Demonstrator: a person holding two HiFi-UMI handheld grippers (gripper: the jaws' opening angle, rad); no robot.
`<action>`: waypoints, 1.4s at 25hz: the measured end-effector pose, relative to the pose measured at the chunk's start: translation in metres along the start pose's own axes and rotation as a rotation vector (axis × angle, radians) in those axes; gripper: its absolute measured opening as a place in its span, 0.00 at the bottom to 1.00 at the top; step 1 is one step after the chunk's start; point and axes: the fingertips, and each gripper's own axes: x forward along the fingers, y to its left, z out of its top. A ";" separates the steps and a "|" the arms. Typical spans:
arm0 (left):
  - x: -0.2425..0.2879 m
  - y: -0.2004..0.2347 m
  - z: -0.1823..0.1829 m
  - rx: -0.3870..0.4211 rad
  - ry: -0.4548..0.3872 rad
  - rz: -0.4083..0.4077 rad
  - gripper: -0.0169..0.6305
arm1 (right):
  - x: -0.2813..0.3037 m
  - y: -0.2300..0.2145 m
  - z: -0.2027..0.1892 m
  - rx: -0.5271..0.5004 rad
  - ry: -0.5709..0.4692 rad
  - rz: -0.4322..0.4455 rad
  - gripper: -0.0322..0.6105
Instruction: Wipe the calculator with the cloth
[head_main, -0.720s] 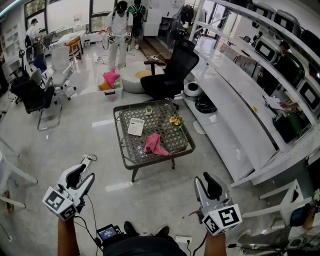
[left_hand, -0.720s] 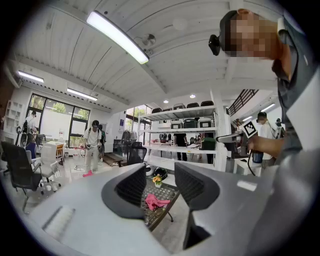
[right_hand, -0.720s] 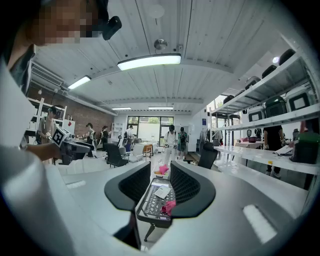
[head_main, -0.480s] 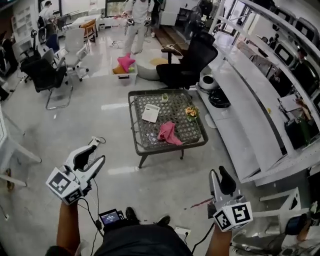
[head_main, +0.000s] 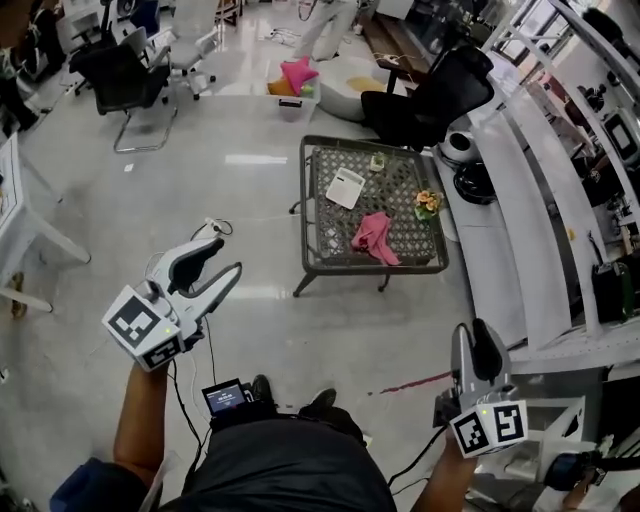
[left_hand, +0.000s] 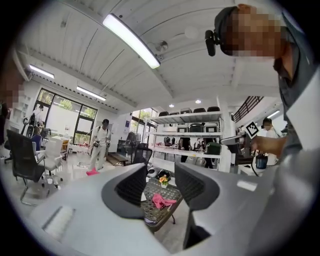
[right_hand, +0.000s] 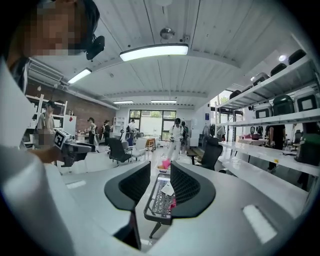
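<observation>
A white calculator (head_main: 346, 187) lies on a low wire-mesh table (head_main: 322, 256), with a crumpled pink cloth (head_main: 373, 237) just in front of it. Both grippers hang over the floor, well short of the table. My left gripper (head_main: 228, 257) is open and empty. In the left gripper view its jaws (left_hand: 160, 187) frame the distant cloth (left_hand: 161, 201). My right gripper (head_main: 478, 332) sits at the lower right, with a gap between its jaws (right_hand: 160, 187) and nothing in them. Through that gap show the calculator (right_hand: 168, 189) and a bit of the cloth (right_hand: 173, 202).
A small flower bunch (head_main: 430, 201) and a tiny potted plant (head_main: 377, 162) share the table. A black office chair (head_main: 435, 95) stands behind it, and long white shelving (head_main: 520, 230) runs along the right. More chairs (head_main: 125, 75) stand at the back left. A cable trails on the floor (head_main: 215, 228).
The head view has swung, so the table now sits further right and higher. My left gripper has risen in the picture; my right gripper has slid toward the lower right.
</observation>
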 end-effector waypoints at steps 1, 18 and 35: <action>0.001 0.001 0.001 -0.014 -0.001 0.003 0.32 | 0.004 0.001 0.001 0.005 -0.004 0.006 0.23; 0.052 0.046 0.001 0.062 0.090 0.151 0.32 | 0.124 -0.075 -0.012 0.108 -0.036 0.113 0.23; 0.152 0.045 0.011 0.084 0.137 0.319 0.32 | 0.247 -0.172 -0.029 0.143 -0.029 0.288 0.23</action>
